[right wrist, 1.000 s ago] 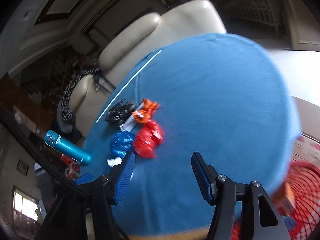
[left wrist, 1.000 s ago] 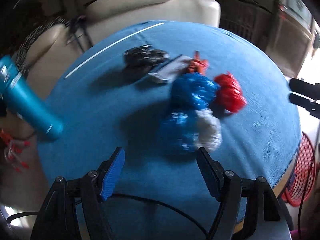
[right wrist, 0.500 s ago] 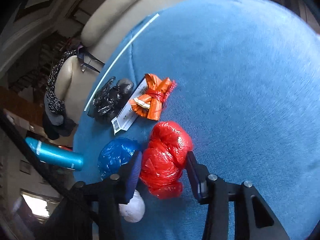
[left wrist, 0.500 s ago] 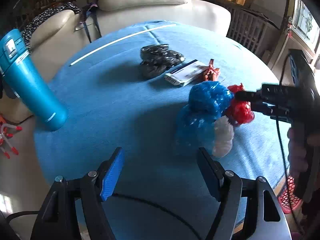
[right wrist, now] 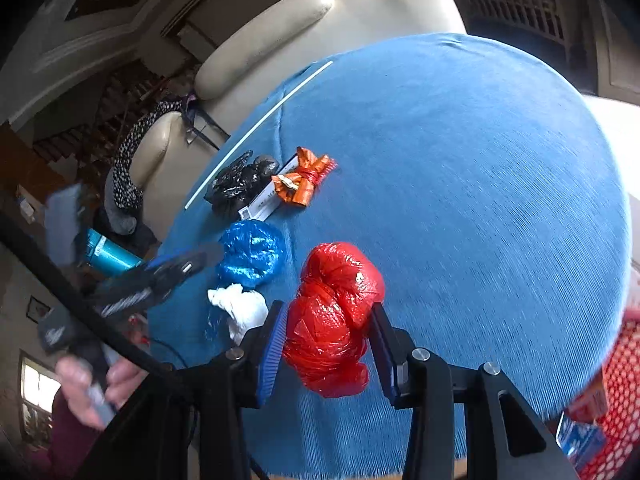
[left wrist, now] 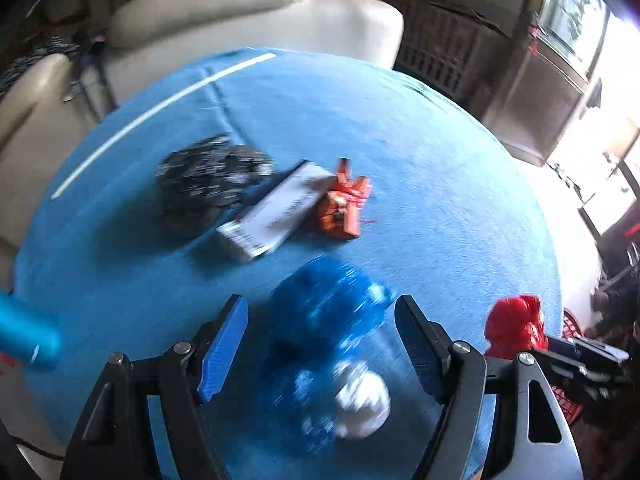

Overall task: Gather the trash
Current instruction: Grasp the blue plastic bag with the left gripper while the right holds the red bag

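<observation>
A crumpled red plastic bag point(right wrist: 340, 276) sits between the pads of my right gripper point(right wrist: 328, 312), which is shut on it just above the blue tablecloth point(right wrist: 460, 184). In the left wrist view the red bag point(left wrist: 514, 326) is at the right, apart from the pile. My left gripper point(left wrist: 320, 302) is open and opening a little wider, with a blue plastic bag point(left wrist: 332, 332) between its fingers, untouched by the pads. A white wad point(left wrist: 360, 400) lies against the blue bag. Farther back lie a black bag point(left wrist: 208, 180), a white box point(left wrist: 276, 212) and an orange wrapper point(left wrist: 344, 204).
A teal bottle point(left wrist: 24, 336) stands at the table's left edge. A red mesh basket point(right wrist: 616, 392) holding some trash sits below the table's right edge. A cream sofa point(left wrist: 200, 12) stands behind the table. A hand point(right wrist: 84, 384) holds the left gripper's handle.
My right gripper has closed on the red bag and drawn it away from the blue one. My left gripper has come forward, so the blue bag now lies between its fingers.
</observation>
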Demonstrator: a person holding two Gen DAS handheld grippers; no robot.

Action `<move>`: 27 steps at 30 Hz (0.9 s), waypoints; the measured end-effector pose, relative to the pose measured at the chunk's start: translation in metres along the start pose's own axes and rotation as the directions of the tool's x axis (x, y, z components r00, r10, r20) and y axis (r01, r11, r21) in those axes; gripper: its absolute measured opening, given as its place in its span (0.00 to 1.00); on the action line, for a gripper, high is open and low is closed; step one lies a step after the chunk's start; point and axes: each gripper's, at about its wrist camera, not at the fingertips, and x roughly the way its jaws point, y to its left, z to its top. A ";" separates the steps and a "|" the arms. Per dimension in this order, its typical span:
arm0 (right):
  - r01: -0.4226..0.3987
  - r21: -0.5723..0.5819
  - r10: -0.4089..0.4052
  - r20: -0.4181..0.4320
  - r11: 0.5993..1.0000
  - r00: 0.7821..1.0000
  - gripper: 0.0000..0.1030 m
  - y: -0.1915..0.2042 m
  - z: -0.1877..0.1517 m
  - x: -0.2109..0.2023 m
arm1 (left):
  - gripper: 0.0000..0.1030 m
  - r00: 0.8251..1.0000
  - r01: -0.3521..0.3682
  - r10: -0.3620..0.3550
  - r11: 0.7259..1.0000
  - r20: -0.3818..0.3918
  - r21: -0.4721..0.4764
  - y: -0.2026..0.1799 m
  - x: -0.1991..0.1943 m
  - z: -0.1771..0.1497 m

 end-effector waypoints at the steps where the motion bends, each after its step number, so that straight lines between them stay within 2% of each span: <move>1: -0.003 0.011 0.003 0.002 1.000 1.000 0.42 -0.003 -0.002 -0.002 | 0.74 1.000 0.011 -0.010 1.000 -0.021 0.005 -0.001 0.008 0.003; 5: -0.002 0.031 0.001 0.019 1.000 1.000 0.42 -0.012 -0.005 -0.012 | 0.74 0.997 -0.008 0.007 1.000 -0.071 -0.022 0.005 0.026 0.001; 6: -0.004 0.034 0.004 0.023 0.999 1.000 0.42 -0.013 -0.005 -0.014 | 0.71 0.997 -0.009 0.006 0.999 -0.079 -0.038 0.008 0.029 -0.001; 7: -0.006 0.037 0.005 0.027 0.999 1.000 0.42 -0.015 -0.005 -0.016 | 0.62 0.997 -0.012 0.008 0.999 -0.081 -0.047 0.009 0.031 -0.002; 11: -0.012 0.043 0.011 0.038 0.999 0.999 0.42 -0.017 -0.007 -0.020 | 0.52 0.998 -0.026 0.024 0.998 -0.053 -0.048 0.013 0.023 -0.004; 16: -0.014 0.017 0.013 0.077 1.000 0.997 0.42 -0.011 -0.006 -0.031 | 0.51 0.996 -0.072 0.076 0.995 0.043 -0.075 0.026 -0.012 0.003; 19: -0.026 -0.002 0.026 0.115 1.000 0.993 0.42 -0.007 -0.005 -0.042 | 0.51 0.987 -0.116 0.125 0.989 0.099 -0.087 0.030 -0.034 0.007; 23: -0.034 -0.023 0.037 0.160 0.999 0.986 0.42 -0.003 -0.004 -0.053 | 0.51 0.967 -0.163 0.176 0.983 0.185 -0.087 0.027 -0.065 0.008; 27: -0.054 -0.023 0.057 0.187 0.998 0.981 0.42 -0.003 -0.004 -0.061 | 0.51 0.956 -0.177 0.186 0.982 0.228 -0.059 0.008 -0.086 0.000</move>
